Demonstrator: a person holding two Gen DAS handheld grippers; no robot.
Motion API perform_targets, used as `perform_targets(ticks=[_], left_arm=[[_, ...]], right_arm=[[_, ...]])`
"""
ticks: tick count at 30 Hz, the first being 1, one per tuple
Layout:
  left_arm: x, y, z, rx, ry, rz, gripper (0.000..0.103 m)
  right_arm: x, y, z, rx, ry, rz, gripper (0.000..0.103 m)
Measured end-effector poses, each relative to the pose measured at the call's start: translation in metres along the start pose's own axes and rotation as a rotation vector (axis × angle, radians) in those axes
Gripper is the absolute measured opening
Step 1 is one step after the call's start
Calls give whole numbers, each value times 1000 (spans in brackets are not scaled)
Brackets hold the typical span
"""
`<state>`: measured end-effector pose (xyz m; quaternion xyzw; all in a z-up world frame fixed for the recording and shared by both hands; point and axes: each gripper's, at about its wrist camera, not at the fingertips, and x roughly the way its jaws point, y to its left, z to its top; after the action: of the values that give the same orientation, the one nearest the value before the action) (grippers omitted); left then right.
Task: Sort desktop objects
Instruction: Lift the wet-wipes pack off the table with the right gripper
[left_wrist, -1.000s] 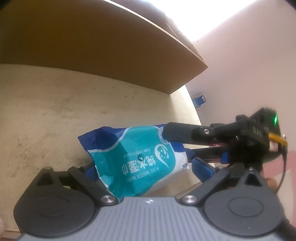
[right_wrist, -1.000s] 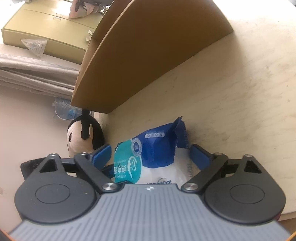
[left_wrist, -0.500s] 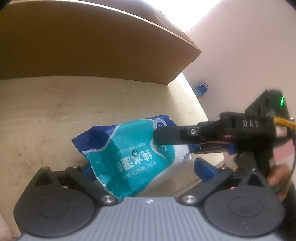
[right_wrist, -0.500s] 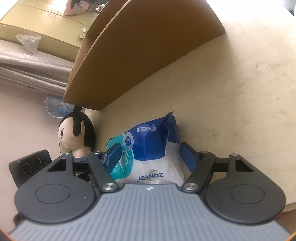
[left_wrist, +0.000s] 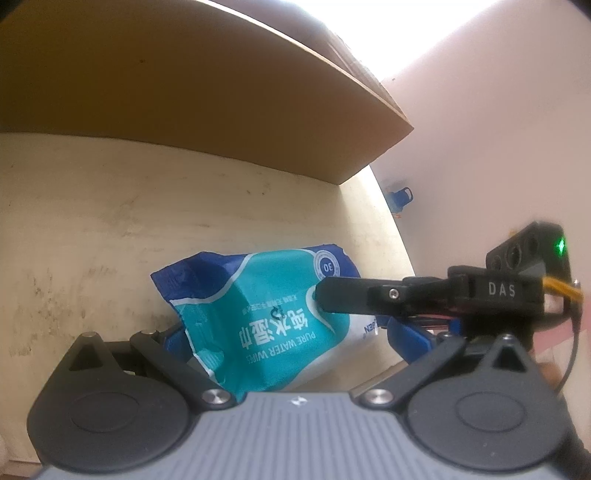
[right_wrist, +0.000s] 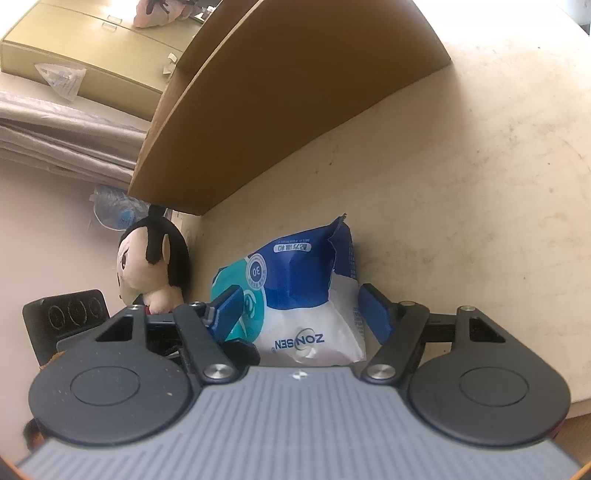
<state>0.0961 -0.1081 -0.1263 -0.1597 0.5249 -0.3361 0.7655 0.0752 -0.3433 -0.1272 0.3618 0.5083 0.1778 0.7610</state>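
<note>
A blue, teal and white pack of wet wipes (left_wrist: 266, 317) lies on the beige tabletop (left_wrist: 110, 221), below a brown cardboard box (left_wrist: 177, 92). My left gripper (left_wrist: 288, 332) is open, its blue fingers on either side of the pack's near end. My right gripper (right_wrist: 299, 306) is open too, its fingers flanking the pack's white end (right_wrist: 306, 328). The right gripper's black finger (left_wrist: 369, 295) reaches in from the right in the left wrist view and lies over the pack.
A plush doll with black hair (right_wrist: 151, 258) sits off the table's left edge in the right wrist view. The cardboard box (right_wrist: 295, 92) stands on the table behind the pack. A small blue object (left_wrist: 400, 195) lies beyond the table's right edge.
The right gripper has moved in over the pack and further forward around its white end. The left gripper has shifted slightly; the pack stays between its fingers. Both stay open.
</note>
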Motion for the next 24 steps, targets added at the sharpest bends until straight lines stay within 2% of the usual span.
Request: perform_targets(ticks=[9,14,20,24], left_arm=[[4,-9,-2,86,5,59,103],[2,-1,-3,31,-21,28,103],[0,5,-2,-14,-17,12,103],[-4,6,-3,-12,-10,28,97]], right_arm=[[0,-1,1,4,-1,4,69],[0,-1,1,9,-2,5,69],[0,-4,2,27,1,13,69],[0,-9,4,59,5,30,69]])
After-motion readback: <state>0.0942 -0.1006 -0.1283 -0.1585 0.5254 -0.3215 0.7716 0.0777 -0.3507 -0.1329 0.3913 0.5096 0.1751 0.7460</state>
